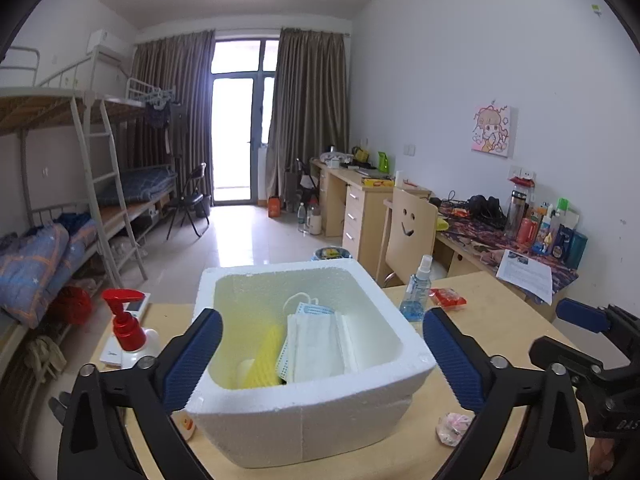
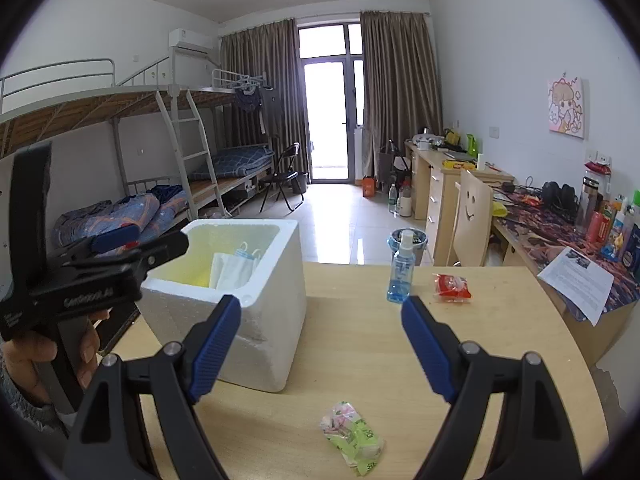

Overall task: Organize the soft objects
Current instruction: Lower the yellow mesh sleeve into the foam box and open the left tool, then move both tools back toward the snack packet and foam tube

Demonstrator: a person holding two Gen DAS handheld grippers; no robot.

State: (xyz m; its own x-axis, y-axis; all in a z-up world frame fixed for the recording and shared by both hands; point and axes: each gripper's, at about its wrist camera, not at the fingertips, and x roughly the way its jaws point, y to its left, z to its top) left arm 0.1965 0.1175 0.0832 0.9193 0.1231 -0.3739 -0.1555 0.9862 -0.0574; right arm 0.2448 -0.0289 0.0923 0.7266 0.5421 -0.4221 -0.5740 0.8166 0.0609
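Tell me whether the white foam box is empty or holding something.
Holding something. The white foam box has no lid, and inside lie white face masks beside a yellow ribbed item.

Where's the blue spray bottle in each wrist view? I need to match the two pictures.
Left wrist: spray bottle right of centre, just past the foam box's far right corner.
Right wrist: spray bottle above centre, right of the foam box.
Shared landmark: red packet just right of the bottle.
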